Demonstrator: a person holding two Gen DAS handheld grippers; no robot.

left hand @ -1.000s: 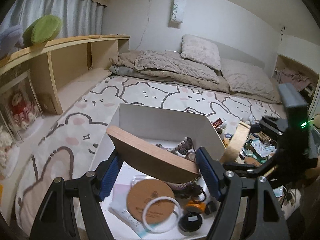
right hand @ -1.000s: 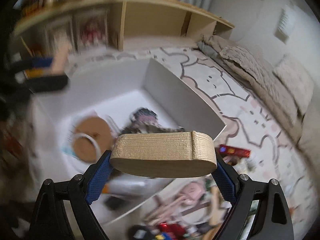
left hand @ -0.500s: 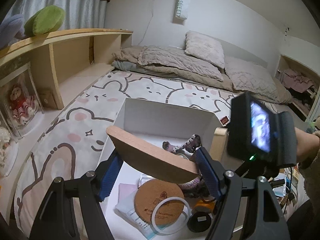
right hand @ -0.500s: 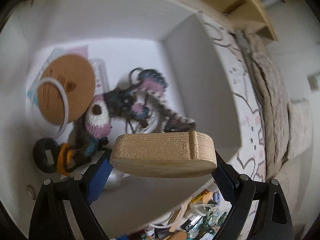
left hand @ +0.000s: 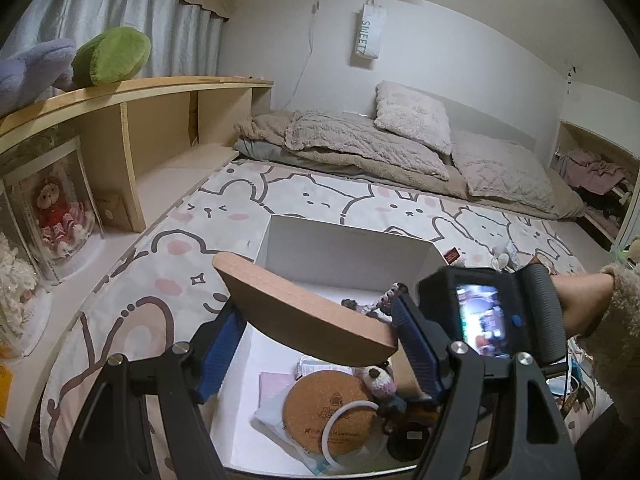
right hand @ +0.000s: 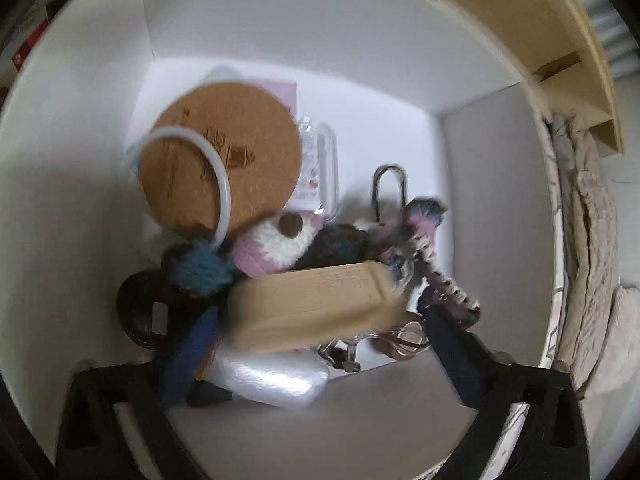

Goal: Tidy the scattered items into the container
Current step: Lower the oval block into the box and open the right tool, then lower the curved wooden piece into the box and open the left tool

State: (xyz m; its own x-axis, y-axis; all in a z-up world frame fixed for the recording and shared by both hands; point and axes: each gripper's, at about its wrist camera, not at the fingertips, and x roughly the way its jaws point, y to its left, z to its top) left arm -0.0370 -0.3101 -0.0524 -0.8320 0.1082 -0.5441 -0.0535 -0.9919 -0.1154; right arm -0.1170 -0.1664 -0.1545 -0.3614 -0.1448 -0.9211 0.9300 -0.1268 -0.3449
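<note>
My left gripper (left hand: 316, 334) is shut on a half-round wooden board (left hand: 296, 304), held above the near left part of the white box (left hand: 344, 248). In the box lie a cork coaster (left hand: 324, 404), a white ring (left hand: 326, 426) and a crochet toy (left hand: 378, 378). The right gripper's screen (left hand: 484, 320) hangs over the box's right side, held by a hand. My right gripper (right hand: 320, 336) points down into the box (right hand: 280, 20), its jaws opening. A pale wooden block (right hand: 316, 300) sits tilted and blurred between them, loose from the right pad. Below are the coaster (right hand: 224, 160) and toy (right hand: 276, 244).
Small items (left hand: 508, 256) and a red packet (left hand: 451, 256) lie on the bunny rug to the right of the box. A wooden shelf (left hand: 132, 152) runs along the left, bedding (left hand: 360, 148) along the back. A fuzzy sleeve (left hand: 616, 320) enters from the right.
The right gripper swung over the box, sank into it and rolled. Its block has tilted and come loose. The left gripper drifted slightly with its board still held.
</note>
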